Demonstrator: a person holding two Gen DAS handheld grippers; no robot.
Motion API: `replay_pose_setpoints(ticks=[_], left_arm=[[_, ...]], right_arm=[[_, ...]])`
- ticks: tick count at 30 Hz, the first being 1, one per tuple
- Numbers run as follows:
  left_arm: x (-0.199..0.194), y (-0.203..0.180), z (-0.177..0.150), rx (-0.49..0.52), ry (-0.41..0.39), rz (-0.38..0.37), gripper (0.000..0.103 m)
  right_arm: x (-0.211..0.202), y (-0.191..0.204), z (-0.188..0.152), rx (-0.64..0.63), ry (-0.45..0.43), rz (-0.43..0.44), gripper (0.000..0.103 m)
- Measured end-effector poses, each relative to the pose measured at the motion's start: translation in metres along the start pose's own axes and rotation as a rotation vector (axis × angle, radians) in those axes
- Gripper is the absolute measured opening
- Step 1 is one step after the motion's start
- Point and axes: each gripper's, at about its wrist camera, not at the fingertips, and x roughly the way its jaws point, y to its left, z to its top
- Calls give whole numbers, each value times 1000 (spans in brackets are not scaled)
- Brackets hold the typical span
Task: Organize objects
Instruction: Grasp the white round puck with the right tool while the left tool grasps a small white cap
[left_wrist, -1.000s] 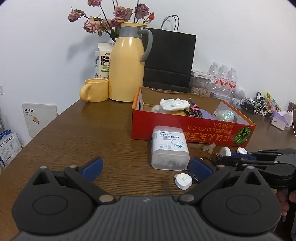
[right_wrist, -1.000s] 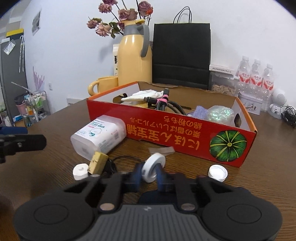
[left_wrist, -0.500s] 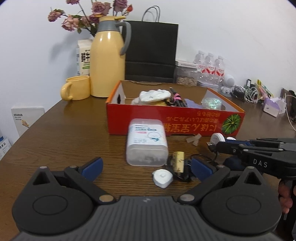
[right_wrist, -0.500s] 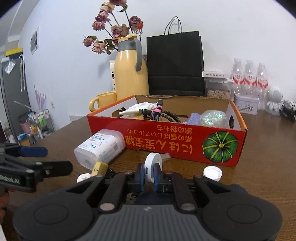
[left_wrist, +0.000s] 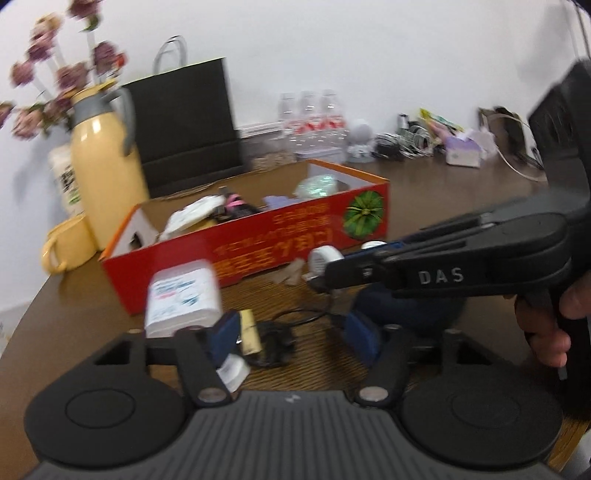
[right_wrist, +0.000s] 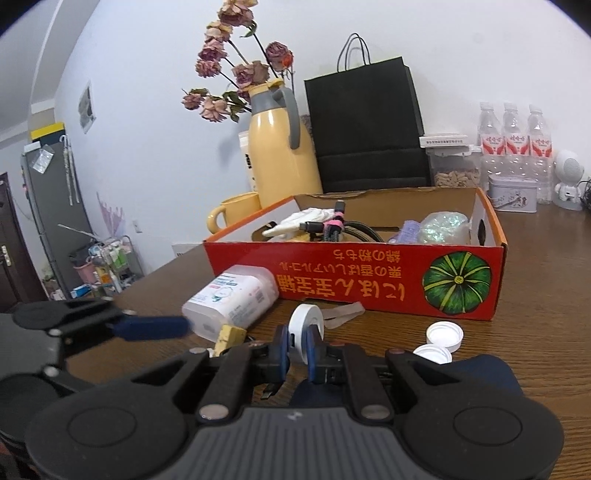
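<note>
My left gripper (left_wrist: 291, 332) hovers low over the wooden table (left_wrist: 92, 325), its jaws closing. A small yellow block (left_wrist: 249, 330) and a coiled black cable (left_wrist: 275, 345) lie between its blue pads, the block close to the left pad; no squeeze shows. A small white piece (left_wrist: 232, 369) lies just beneath that pad. My right gripper (right_wrist: 297, 343) is shut on a white round disc (right_wrist: 304, 326), held upright above the table. In the left wrist view that gripper (left_wrist: 325, 273) reaches in from the right with the disc (left_wrist: 321, 258). The red cardboard box (right_wrist: 351, 273) stands behind.
A clear plastic tub (right_wrist: 232, 299) lies on its side before the box, which holds cables and cloth. Two white caps (right_wrist: 443, 334) and a dark blue object (right_wrist: 480, 373) lie at the right. A yellow jug (right_wrist: 284, 162), mug, black bag (right_wrist: 365, 122) and bottles line the back.
My left gripper swung right and rolled, and its jaws narrowed from wide open around the yellow block and cable. The right gripper keeps the white disc and has risen slightly.
</note>
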Motion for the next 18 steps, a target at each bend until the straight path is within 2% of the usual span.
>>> replay_pose_setpoints(ticks=[2, 3, 4, 6, 10, 18], left_arm=[[6, -8, 3, 48, -10, 0, 52], [9, -12, 4, 77, -12, 5, 43], [11, -15, 5, 101, -14, 10, 25], [14, -20, 5, 145, -13, -18, 7], [11, -27, -1, 186, -47, -21, 4], [4, -14, -4, 125, -51, 11, 3]], right_arm=[[-2, 0, 0, 0, -6, 8, 10], [-3, 0, 0, 2, -8, 12, 10], [-4, 0, 0, 4, -10, 16, 10], [-4, -1, 0, 8, -9, 17, 10], [-5, -2, -1, 12, -16, 17, 9], [-7, -2, -1, 8, -49, -34, 8]])
